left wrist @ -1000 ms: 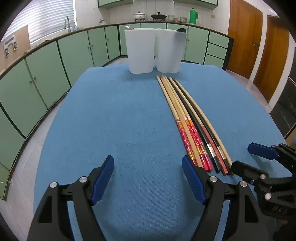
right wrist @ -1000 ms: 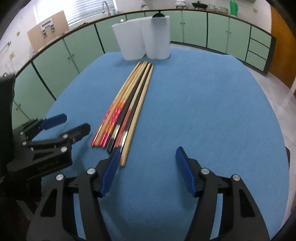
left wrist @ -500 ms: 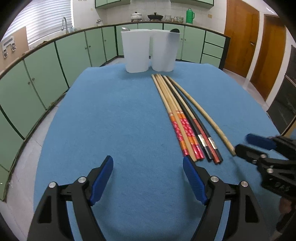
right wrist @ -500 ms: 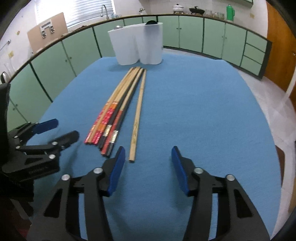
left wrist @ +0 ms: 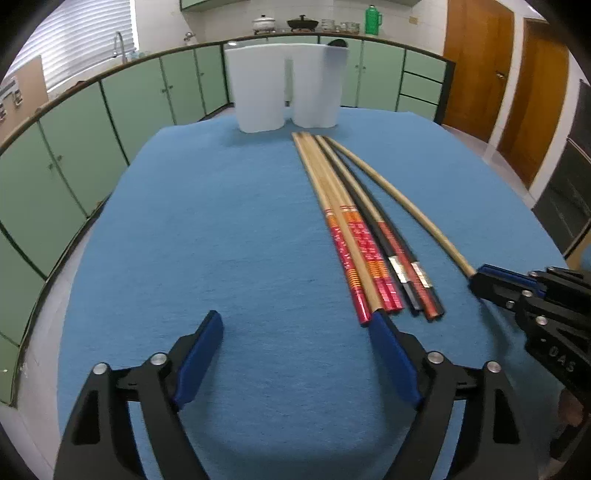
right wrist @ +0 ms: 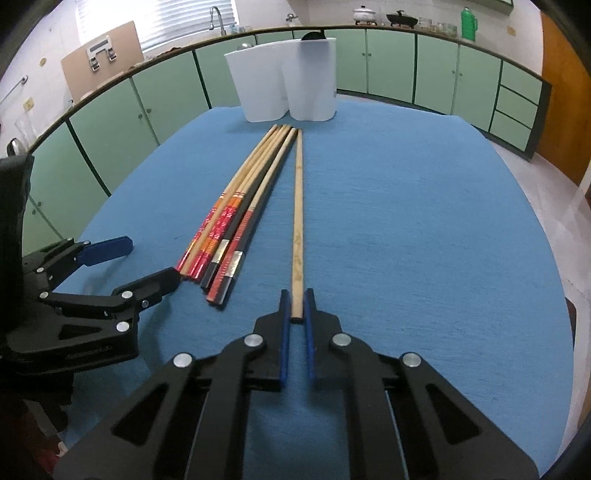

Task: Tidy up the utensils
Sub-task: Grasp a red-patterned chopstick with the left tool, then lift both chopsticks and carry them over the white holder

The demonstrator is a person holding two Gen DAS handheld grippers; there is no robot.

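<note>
Right hand-held gripper [right wrist: 297,306] pinched the near end of the plain chopstick [right wrist: 297,221], just right of the chopstick bundle [right wrist: 236,218]; left hand-held gripper [left wrist: 295,332] was opening, empty.

A home kitchen. Long row of pale green cabinets [right wrist: 388,66] under a dark counter edge along the walls. Sink tap [right wrist: 216,16] below a window with blinds [left wrist: 81,40]. White lidded pot [left wrist: 264,24], black wok [left wrist: 303,24] and green thermos [left wrist: 371,20] on the counter against white wall tiles. Wooden doors [left wrist: 476,66] at the right. Worktop [left wrist: 221,221] covered in blue cloth.
</note>
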